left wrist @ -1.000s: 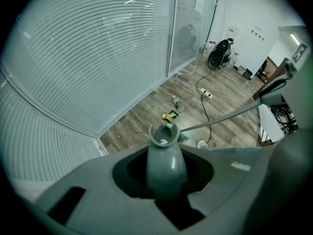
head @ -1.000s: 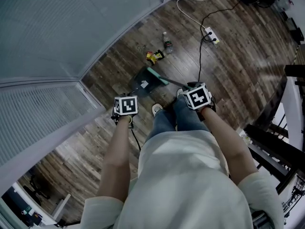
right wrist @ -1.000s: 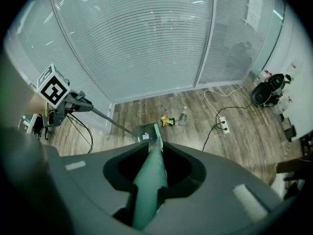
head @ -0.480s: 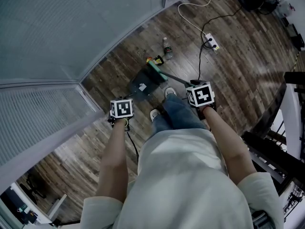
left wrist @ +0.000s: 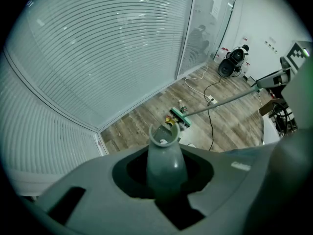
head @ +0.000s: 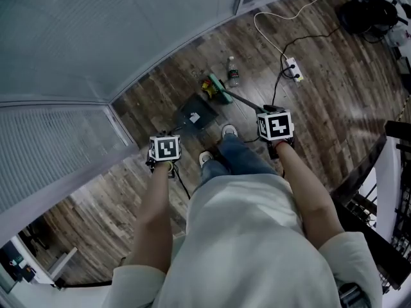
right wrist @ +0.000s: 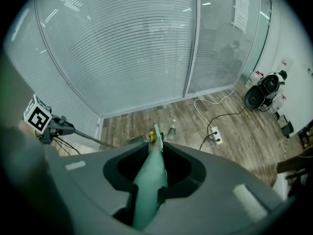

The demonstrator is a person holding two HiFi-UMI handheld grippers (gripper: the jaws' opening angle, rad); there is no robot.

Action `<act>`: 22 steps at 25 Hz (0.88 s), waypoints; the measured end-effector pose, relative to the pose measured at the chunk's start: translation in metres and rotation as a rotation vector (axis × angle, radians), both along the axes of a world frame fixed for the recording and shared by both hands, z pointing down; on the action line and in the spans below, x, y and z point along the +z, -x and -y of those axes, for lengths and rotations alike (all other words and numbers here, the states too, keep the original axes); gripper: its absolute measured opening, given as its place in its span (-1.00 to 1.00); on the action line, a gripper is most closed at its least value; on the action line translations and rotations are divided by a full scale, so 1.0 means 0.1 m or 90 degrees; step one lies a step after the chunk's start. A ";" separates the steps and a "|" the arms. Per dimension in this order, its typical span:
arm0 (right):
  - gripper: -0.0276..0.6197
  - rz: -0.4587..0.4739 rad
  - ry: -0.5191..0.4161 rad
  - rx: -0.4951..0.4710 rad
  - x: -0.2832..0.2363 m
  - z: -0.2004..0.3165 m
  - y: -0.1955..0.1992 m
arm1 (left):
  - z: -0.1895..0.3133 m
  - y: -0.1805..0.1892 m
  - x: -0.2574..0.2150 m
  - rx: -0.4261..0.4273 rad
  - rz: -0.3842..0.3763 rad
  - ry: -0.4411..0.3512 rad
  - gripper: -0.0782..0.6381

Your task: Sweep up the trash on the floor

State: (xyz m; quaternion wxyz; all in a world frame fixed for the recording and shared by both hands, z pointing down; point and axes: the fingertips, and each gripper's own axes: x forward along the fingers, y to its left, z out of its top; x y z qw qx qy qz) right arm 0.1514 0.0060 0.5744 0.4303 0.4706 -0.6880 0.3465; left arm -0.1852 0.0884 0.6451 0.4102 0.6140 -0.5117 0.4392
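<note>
Left gripper [left wrist: 164, 153] is clamped on the grey dustpan handle [left wrist: 164, 163], which stands up between its jaws. Right gripper [right wrist: 151, 173] is clamped on the green broom handle [right wrist: 148, 185], which runs from the jaws down to the floor [head: 334, 101].

Changes since one second ago:
- The broom head [head: 219, 90] was at the mouth of the dustpan [head: 197, 113], with the trash [head: 206, 87] lying apart beyond it. It now lies further out, right against the trash on the side away from the dustpan.
- The trash, a small heap of yellow and red wrappers, has closed up toward the dustpan. It sits between the broom head and the dustpan's far edge, not yet on the pan.
- The person has stepped forward, and one shoe [head: 228, 131] is now near the dustpan.
- Both grippers grip as before.

Position of the trash relative to the grippers:
- In the head view, the trash lies on the floor well ahead of both marker cubes, nearer the line of the right gripper [head: 276, 128] than that of the left gripper [head: 165, 151].
- In the right gripper view, the trash [right wrist: 151, 137] shows at the far end of the broom handle.
- In the left gripper view, it [left wrist: 169, 124] shows just past the top of the dustpan handle, beside the broom head [left wrist: 180, 117].

A plastic bottle [head: 232, 73] lies on the floor just beyond the broom head, apart from the wrappers. A power strip [head: 294, 68] lies further right.
</note>
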 end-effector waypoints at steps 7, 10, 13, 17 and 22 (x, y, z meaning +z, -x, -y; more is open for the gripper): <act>-0.60 -0.019 -0.011 -0.011 0.05 0.41 -0.09 | 0.15 -0.04 0.02 -0.002 0.001 0.013 -0.53; -0.60 -0.025 -0.011 -0.016 0.10 0.56 -0.12 | 0.20 -0.07 0.03 -0.003 0.004 0.015 -0.53; -0.60 -0.031 -0.011 -0.024 0.13 0.69 -0.15 | 0.24 -0.09 0.00 -0.003 0.007 0.017 -0.53; -0.60 -0.044 -0.010 -0.035 0.16 0.81 -0.17 | 0.26 -0.09 -0.03 -0.004 0.008 0.018 -0.53; -0.60 -0.056 -0.004 -0.056 0.25 0.93 -0.18 | 0.27 -0.12 -0.04 -0.004 0.013 0.021 -0.53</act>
